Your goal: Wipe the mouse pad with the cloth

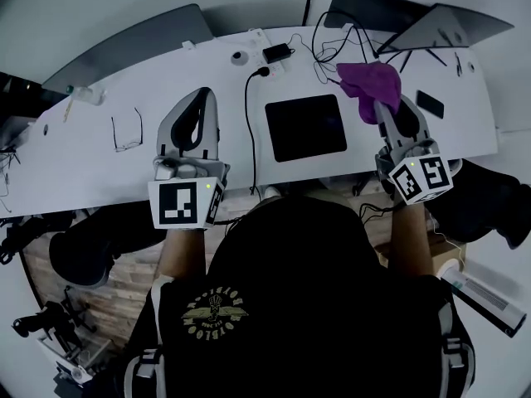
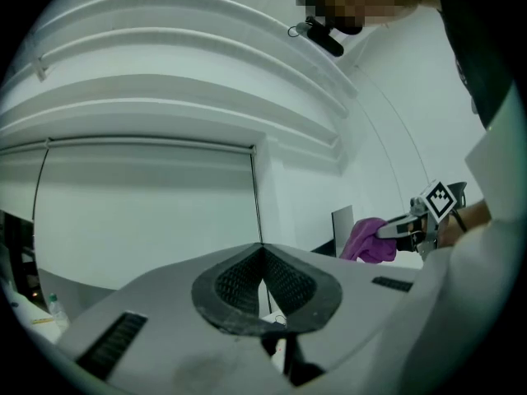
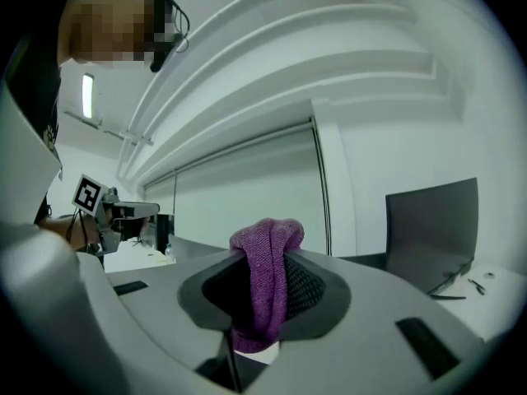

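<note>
Right gripper (image 1: 383,106): jaws clamped on the purple cloth (image 1: 367,80), which bunches out past the tips. The cloth sits at the pad's 2 o'clock, just off its corner. Pad (image 1: 305,127): black, flat on the white table (image 1: 83,156). Left gripper (image 1: 202,99): jaws pressed together, nothing between them. It is at the pad's 9 o'clock, apart from it.

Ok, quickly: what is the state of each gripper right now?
Left gripper: jaws shut, holding nothing.
Right gripper: jaws shut on the cloth.
</note>
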`<state>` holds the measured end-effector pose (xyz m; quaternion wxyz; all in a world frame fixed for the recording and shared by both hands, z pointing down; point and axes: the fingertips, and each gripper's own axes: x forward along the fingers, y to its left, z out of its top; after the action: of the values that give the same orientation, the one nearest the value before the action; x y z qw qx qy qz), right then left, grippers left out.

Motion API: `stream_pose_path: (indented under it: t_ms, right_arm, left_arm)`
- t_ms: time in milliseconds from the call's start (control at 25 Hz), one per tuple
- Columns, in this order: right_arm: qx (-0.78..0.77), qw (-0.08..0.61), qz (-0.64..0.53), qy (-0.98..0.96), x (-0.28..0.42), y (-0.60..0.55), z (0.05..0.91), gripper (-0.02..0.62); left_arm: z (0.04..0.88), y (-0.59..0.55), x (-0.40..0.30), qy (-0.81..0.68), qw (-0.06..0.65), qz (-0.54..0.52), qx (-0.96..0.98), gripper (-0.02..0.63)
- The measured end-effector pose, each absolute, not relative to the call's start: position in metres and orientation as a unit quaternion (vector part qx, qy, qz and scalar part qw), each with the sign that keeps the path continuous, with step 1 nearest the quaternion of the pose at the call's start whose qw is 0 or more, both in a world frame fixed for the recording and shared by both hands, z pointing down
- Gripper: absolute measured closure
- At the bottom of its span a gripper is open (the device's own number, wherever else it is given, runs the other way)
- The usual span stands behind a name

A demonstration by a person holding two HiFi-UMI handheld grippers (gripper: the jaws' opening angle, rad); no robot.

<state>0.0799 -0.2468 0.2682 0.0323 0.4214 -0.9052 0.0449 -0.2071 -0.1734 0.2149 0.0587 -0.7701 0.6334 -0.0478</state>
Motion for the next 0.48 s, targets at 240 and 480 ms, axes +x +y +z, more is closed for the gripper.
stream_pose_path:
  t_ms: [240, 480]
  right_arm:
    - [0.432, 0.017, 0.029, -0.901, 0.076, -0.233, 0.251, 0.508]
    - [0.424, 0.011, 0.025, -0.905, 0.071, -0.224, 0.249, 0.508]
  left_arm:
    - [0.204, -0.160, -0.214, 0.631, 0.068, -0.038, -0.772, 0.604]
    - [0.207, -0.152, -0.214, 0.632, 0.064, -0.031, -0.772, 0.604]
